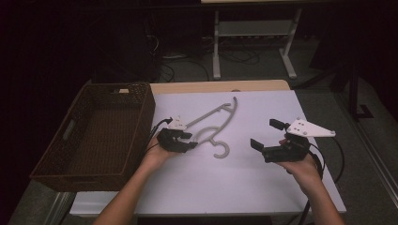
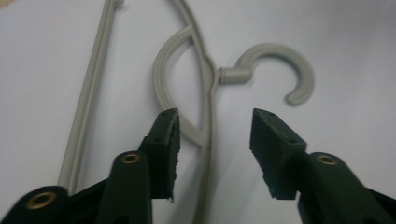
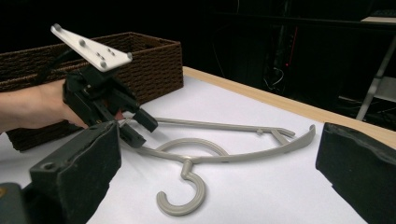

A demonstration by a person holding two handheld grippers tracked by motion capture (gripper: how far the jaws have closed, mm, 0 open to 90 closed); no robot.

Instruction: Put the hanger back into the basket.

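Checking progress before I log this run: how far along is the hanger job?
Early stage. Done: the left gripper is down at the hanger, its jaws either side of the arm near the hook. In hand: pads not yet pressing on it. Left: close, lift, likely move it to the basket. The right gripper sits open, apart.

One grey plastic hanger (image 1: 217,125) on table (single hook, one crossbar). One brown woven basket (image 1: 96,133). Two handheld grippers: left gripper (image 1: 187,140), right gripper (image 1: 264,138), each with two black jaws. One white-topped table (image 1: 244,183). Two hands (image 1: 157,154) in high view.
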